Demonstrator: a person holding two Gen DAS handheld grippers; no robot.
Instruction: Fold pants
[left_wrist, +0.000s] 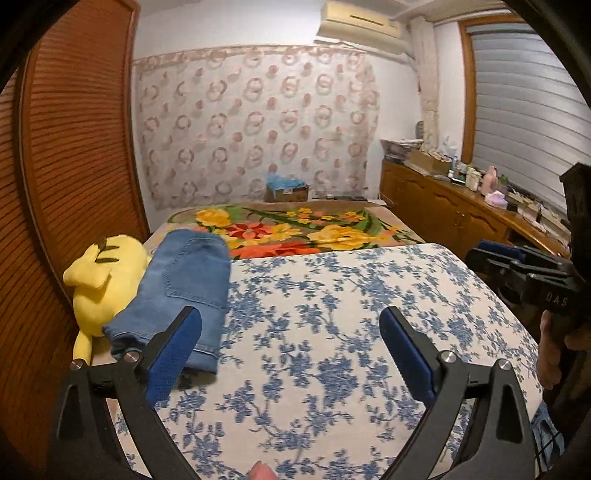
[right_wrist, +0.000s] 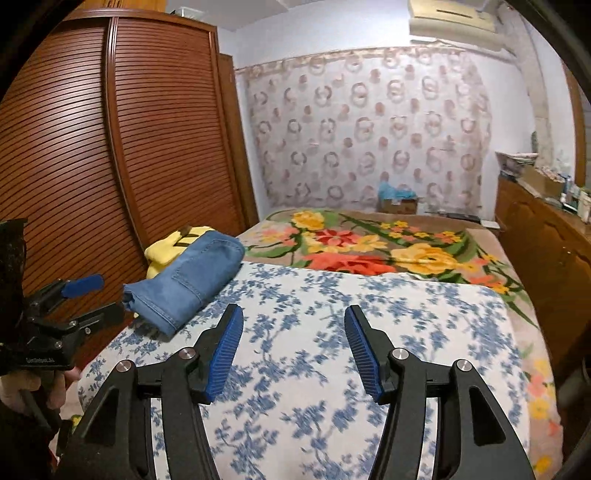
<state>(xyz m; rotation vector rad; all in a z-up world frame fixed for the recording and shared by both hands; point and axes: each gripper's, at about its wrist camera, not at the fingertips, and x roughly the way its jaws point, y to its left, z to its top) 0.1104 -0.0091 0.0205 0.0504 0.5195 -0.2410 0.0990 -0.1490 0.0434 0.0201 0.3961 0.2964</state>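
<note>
The blue jeans (left_wrist: 181, 288) lie folded into a compact bundle at the left edge of the bed, resting partly on a yellow plush toy (left_wrist: 99, 273). My left gripper (left_wrist: 290, 317) hovers open over the blue-flowered bed cover (left_wrist: 332, 280), just right of the jeans, with nothing between its blue pads. In the right wrist view the jeans (right_wrist: 184, 280) are ahead and to the left. My right gripper (right_wrist: 293, 312) is open over the cover (right_wrist: 332, 332), holding nothing. My left gripper (right_wrist: 99, 297) also shows at that view's left edge, beside the jeans.
A brown louvred wardrobe (left_wrist: 74, 147) stands close along the bed's left side. A bright flower blanket (left_wrist: 295, 229) covers the far half of the bed. A wooden sideboard (left_wrist: 443, 206) crowded with small items runs along the right wall. A person's hand (left_wrist: 550, 347) grips the right tool.
</note>
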